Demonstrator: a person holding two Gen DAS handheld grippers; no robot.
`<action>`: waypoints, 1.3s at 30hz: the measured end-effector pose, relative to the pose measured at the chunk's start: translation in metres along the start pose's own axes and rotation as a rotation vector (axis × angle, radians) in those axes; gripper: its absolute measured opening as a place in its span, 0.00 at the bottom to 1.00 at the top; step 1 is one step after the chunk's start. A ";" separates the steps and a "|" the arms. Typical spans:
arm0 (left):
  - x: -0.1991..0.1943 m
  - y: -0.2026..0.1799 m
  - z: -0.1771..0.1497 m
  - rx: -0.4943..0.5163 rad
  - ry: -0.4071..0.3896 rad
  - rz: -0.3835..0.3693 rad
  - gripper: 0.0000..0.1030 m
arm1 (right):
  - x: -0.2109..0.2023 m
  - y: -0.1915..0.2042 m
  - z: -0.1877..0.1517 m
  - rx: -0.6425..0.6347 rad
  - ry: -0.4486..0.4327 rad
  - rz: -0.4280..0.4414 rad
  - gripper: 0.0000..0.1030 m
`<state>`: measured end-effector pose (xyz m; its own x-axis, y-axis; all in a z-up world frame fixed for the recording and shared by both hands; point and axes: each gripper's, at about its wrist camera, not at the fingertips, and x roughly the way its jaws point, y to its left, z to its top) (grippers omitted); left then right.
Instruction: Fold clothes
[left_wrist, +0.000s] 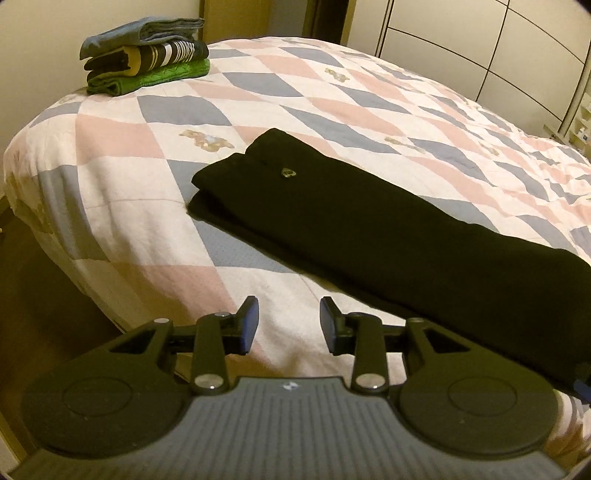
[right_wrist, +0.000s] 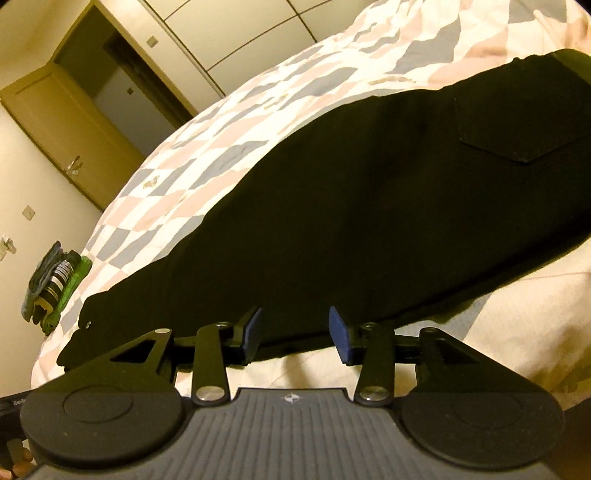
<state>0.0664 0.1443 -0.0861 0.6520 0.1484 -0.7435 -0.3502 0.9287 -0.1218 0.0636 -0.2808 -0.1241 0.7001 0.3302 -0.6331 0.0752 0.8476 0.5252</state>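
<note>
Left gripper (left_wrist: 289, 325): jaws released, gap empty, above bare quilt (left_wrist: 122, 177) near the bed's edge. Right gripper (right_wrist: 295, 334): jaws released, nothing between them, blue pads (right_wrist: 339, 334) at the near edge of the black trousers (right_wrist: 351, 206).

Black trousers (left_wrist: 369, 236): folded lengthwise, flat on the quilt, running from 11 o'clock to 4 o'clock in the left view; 1 back pocket (right_wrist: 517, 129) shows.

Stack of 3 folded garments (left_wrist: 146, 51): 11 o'clock, far corner, well apart from the trousers.

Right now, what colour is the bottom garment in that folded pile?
Green; clearest in the left wrist view.
</note>
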 end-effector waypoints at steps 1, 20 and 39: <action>-0.001 0.000 0.000 0.002 -0.003 -0.004 0.31 | -0.002 0.000 0.000 -0.004 -0.001 -0.002 0.45; 0.083 0.119 0.007 -0.734 -0.010 -0.371 0.45 | 0.021 0.002 0.008 -0.009 -0.001 0.012 0.54; 0.097 0.106 0.027 -0.659 -0.115 -0.317 0.36 | 0.036 0.023 0.014 -0.174 -0.025 -0.048 0.54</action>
<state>0.1107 0.2661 -0.1534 0.8425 -0.0251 -0.5381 -0.4409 0.5416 -0.7157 0.1007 -0.2552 -0.1269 0.7160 0.2793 -0.6398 -0.0137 0.9219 0.3872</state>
